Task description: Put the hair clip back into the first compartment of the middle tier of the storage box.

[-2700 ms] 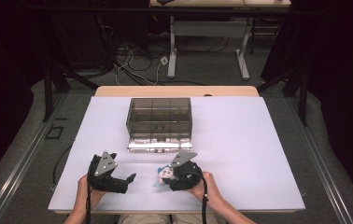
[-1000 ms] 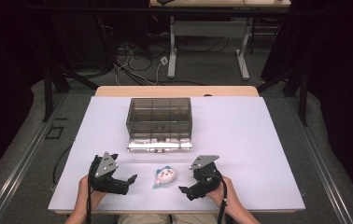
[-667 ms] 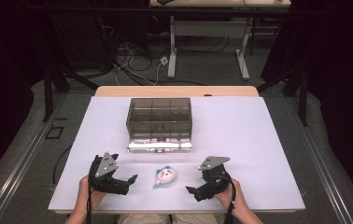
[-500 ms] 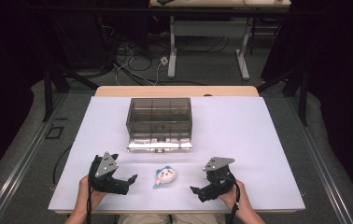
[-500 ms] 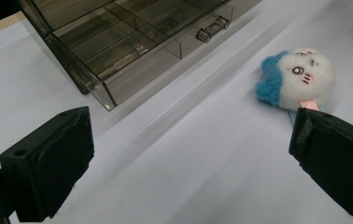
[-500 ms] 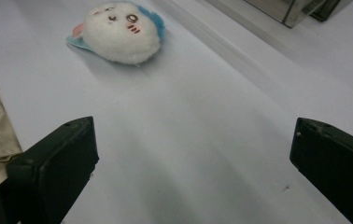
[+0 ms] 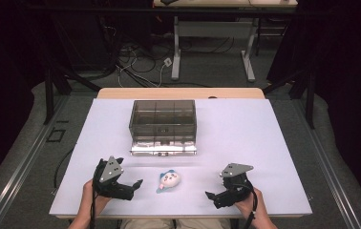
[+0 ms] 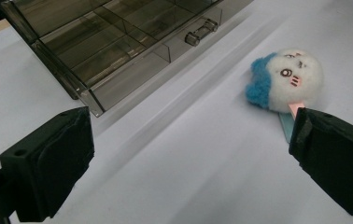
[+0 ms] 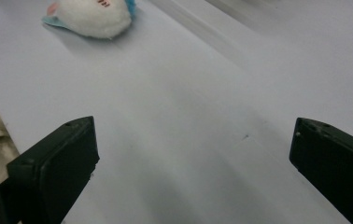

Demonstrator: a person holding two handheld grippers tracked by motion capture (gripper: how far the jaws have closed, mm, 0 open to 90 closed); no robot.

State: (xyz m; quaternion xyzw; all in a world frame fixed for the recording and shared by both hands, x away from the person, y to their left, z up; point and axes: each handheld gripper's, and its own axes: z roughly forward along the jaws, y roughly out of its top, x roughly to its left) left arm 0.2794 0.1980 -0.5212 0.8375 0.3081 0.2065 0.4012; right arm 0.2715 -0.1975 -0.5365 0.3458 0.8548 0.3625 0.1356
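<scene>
— Which claw is sitting nearer the plush toy (image 7: 168, 181)?

— The left gripper (image 7: 132, 186), jaws gaping wide and holding nothing; the toy is lying just ahead of its right jaw, long axis running across the gap.

— And the right gripper (image 7: 213, 198)?

— Also standing open and empty, the toy lying farther off, ahead and to its left. The drawer box (image 7: 163, 125) is sitting beyond.

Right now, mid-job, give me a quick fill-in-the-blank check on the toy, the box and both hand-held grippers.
1. The plush toy lies on the white table between the two ____.
2. The jaws of the left hand-held gripper stand ____.
3. The clear organizer box has its drawer pulled ____.
4. The right hand-held gripper holds ____.

Missing words: hand-held grippers; open; out; nothing
</scene>
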